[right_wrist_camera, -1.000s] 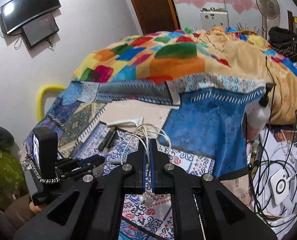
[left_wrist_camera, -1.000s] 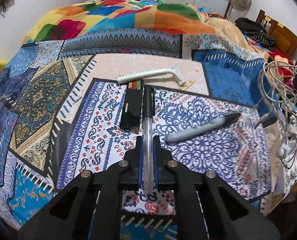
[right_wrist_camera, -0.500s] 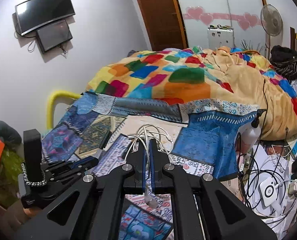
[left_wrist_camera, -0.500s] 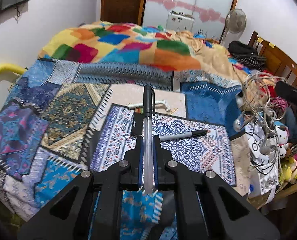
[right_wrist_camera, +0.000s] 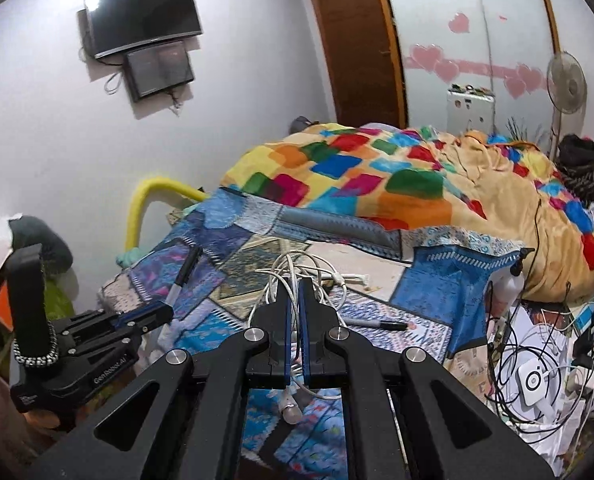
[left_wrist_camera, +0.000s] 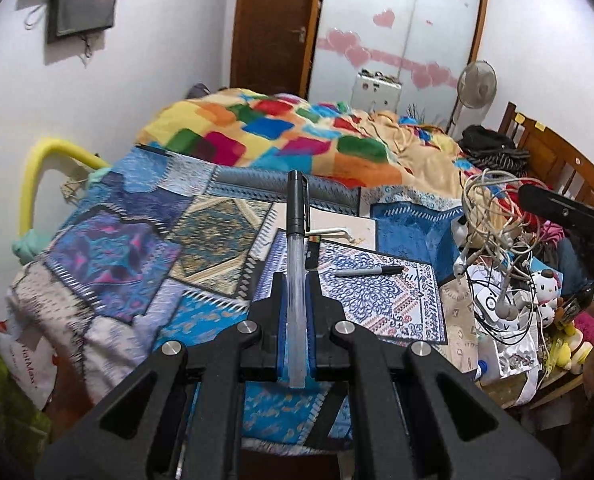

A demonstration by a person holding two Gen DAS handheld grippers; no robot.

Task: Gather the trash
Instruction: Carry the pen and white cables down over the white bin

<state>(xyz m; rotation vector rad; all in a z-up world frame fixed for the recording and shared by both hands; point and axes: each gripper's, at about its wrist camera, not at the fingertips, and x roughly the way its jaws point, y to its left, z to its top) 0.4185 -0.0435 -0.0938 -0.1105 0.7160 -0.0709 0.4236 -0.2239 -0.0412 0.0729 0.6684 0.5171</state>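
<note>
My left gripper (left_wrist_camera: 297, 280) is shut on a clear pen with a black cap (left_wrist_camera: 297, 240), which sticks out forward, high above the bed. The same pen (right_wrist_camera: 179, 280) shows at the left of the right wrist view, held by the left gripper (right_wrist_camera: 169, 311). My right gripper (right_wrist_camera: 295, 292) is shut on a tangle of white earphone cables (right_wrist_camera: 297, 268); the bundle (left_wrist_camera: 493, 216) hangs at the right of the left wrist view. On the patterned bedsheet (left_wrist_camera: 381, 300) lie a grey marker (left_wrist_camera: 369, 272), a white razor (left_wrist_camera: 333, 232) and a black box (left_wrist_camera: 312, 254).
A colourful blanket (left_wrist_camera: 297, 136) is piled on the far half of the bed. Cables, a charger and plush toys (left_wrist_camera: 537, 300) crowd the right side. A yellow tube (left_wrist_camera: 37, 176) stands at the left wall, screens (right_wrist_camera: 145, 36) hang above, and a fan (left_wrist_camera: 477, 84) stands by the wardrobe.
Both grippers have risen and pulled back from the bed, carrying the pen and the cables. The bed items now look smaller and farther away, and more of the room shows.
</note>
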